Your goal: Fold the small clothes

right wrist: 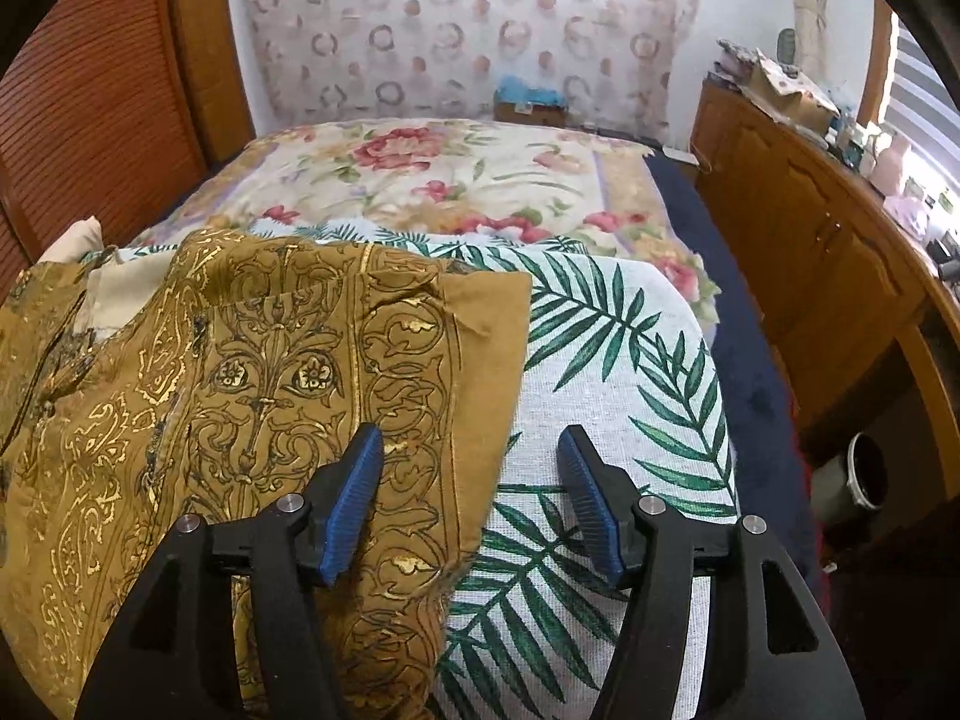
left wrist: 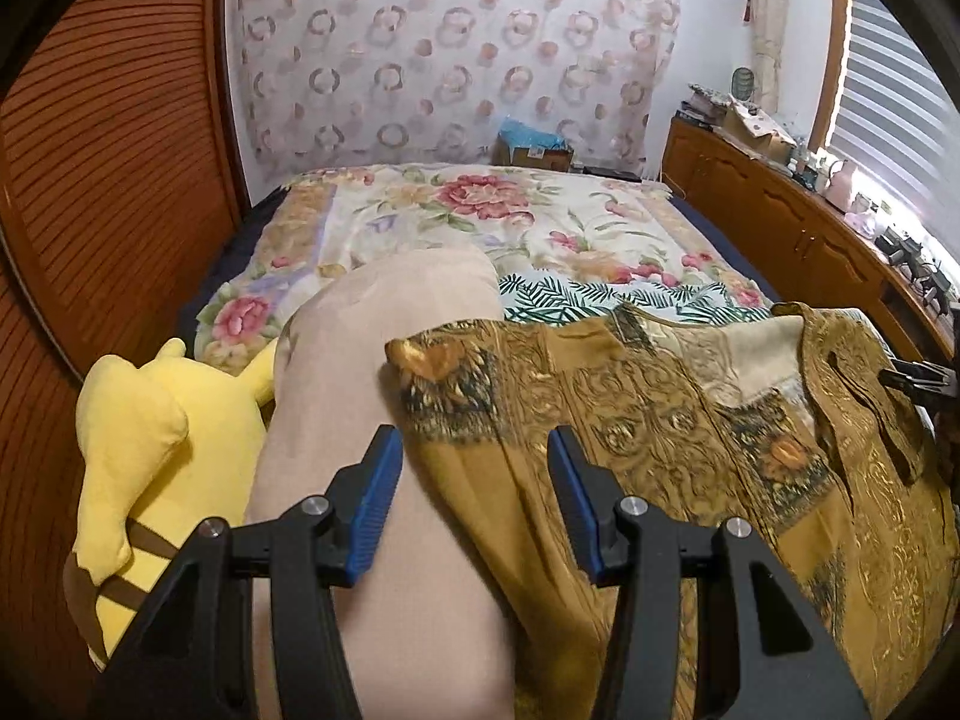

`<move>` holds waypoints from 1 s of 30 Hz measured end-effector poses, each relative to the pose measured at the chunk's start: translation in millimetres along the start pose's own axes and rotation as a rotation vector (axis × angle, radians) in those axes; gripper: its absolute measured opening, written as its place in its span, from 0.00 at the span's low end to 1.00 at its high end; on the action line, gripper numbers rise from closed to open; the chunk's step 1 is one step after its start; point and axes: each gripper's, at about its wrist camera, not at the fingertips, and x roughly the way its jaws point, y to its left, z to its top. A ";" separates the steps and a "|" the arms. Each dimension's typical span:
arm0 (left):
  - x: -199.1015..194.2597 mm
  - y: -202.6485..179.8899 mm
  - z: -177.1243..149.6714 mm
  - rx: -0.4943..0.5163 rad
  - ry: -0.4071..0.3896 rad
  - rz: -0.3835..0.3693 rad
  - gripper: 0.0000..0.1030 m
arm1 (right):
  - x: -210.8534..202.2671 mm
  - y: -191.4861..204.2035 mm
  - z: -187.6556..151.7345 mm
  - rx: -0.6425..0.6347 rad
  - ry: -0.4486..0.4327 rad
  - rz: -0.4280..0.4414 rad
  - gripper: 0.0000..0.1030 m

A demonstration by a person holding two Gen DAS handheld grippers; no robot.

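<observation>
Mustard-gold cloth, a small garment (left wrist: 660,420) printed with dark scrollwork and shiny gold swirls, lies spread across the near end of the bed (right wrist: 744,324). Its pale lining shows at the neck opening. On the left side its sleeve end rests on a beige bolster cushion (left wrist: 372,360); on the right its edge lies over a white pillow with green palm leaves (right wrist: 600,372).

Left tongs (left wrist: 474,462) hang just above the garment's left part, blue pads wide apart, nothing between them. Right tongs (right wrist: 471,462) hover over the garment's right edge where it meets the palm pillow, also spread wide and holding nothing.

Beside the bolster, a yellow plush toy (left wrist: 138,450) with brown straps leans at the bed's left edge. A floral blanket (left wrist: 480,216) covers the far half of the bed. Beyond it hangs a curtain with ring patterns (left wrist: 450,48). A wooden sideboard (right wrist: 810,228) crowded with small items runs along the right wall.
</observation>
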 end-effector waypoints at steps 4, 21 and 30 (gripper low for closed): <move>10.1 2.7 6.7 -0.002 0.017 0.017 0.48 | 0.2 0.7 0.2 0.004 0.001 0.000 0.62; 28.7 11.7 15.0 -0.024 0.046 -0.012 0.41 | 0.8 -0.7 0.7 0.007 0.003 -0.005 0.66; 22.6 7.6 17.4 0.003 0.005 -0.061 0.05 | 0.8 -0.4 0.7 0.007 0.004 -0.005 0.66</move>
